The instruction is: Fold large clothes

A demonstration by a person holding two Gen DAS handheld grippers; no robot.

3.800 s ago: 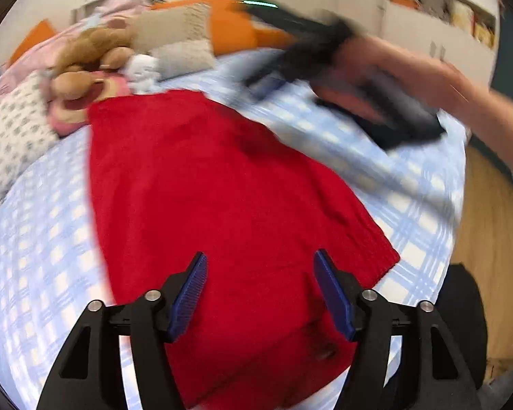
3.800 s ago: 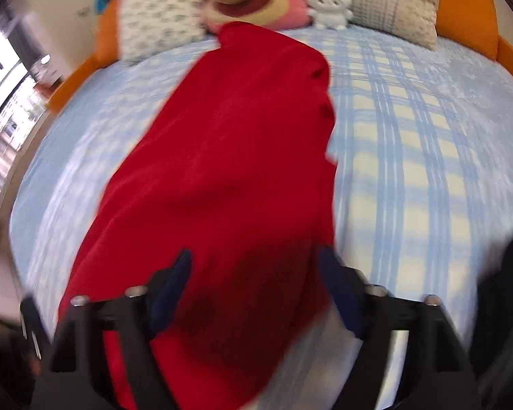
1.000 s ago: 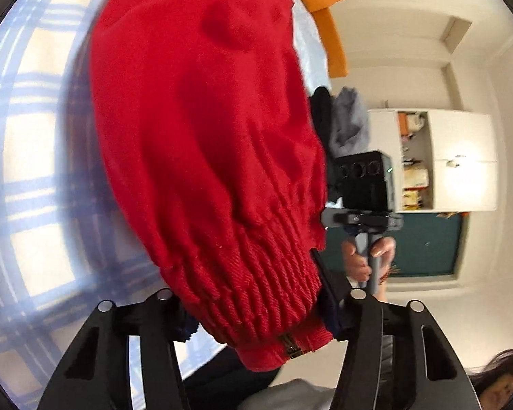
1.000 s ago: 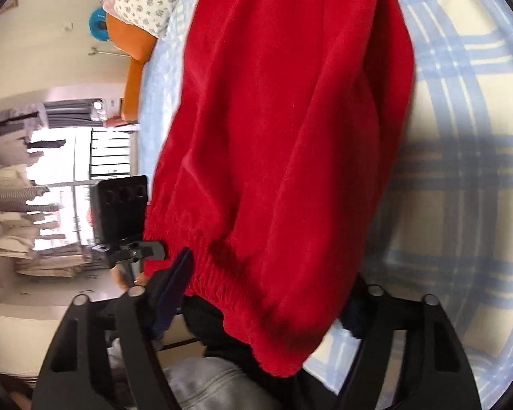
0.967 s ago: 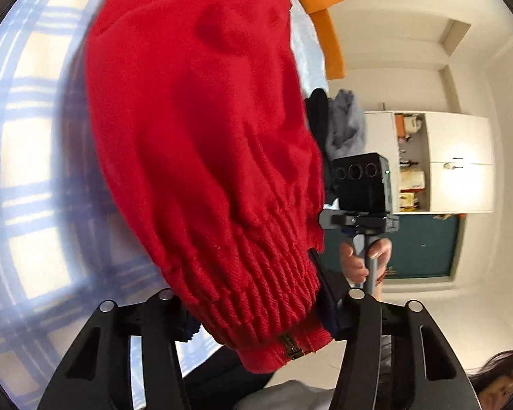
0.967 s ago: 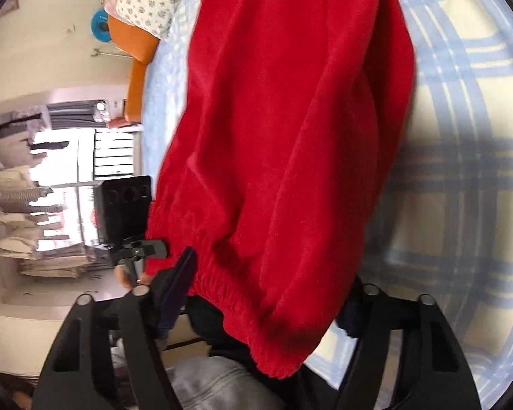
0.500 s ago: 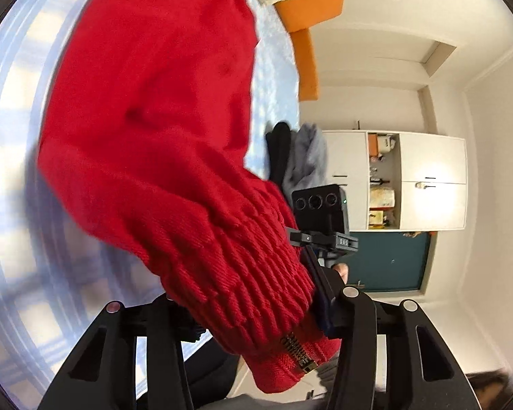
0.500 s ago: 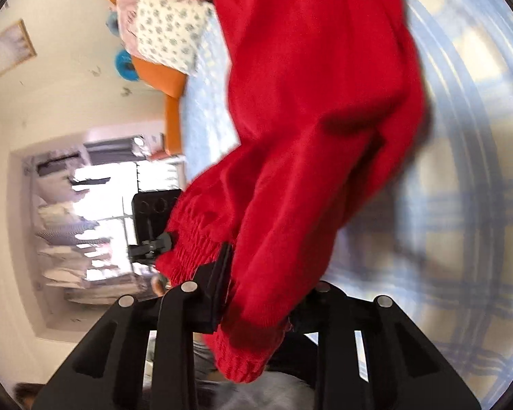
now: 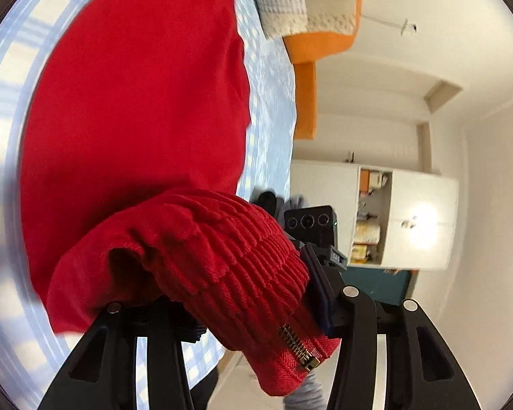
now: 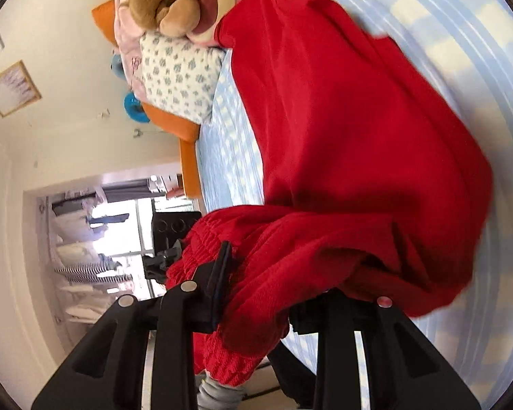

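Both grippers carry the red knit jacket (image 9: 136, 102) up off the checked bedsheet (image 10: 496, 34): left gripper (image 9: 256, 311) clamped on the ribbed hem by the zipper (image 9: 299, 348), right gripper (image 10: 260, 283) pinching the hem's other corner. Soft, floppy, fairly thick; the ribbing looks the surest hold.

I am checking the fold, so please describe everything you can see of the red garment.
The red garment is a thick knit with a zip; its metal teeth show at a ribbed hem corner. Most of it lies spread on the blue checked bedsheet, its far end near the plush toys. The near hem is lifted and curls over the rest. The left claw is shut on the ribbed corner by the zip; the right claw, whose jaws have just been closing, pinches the other gathered hem corner.
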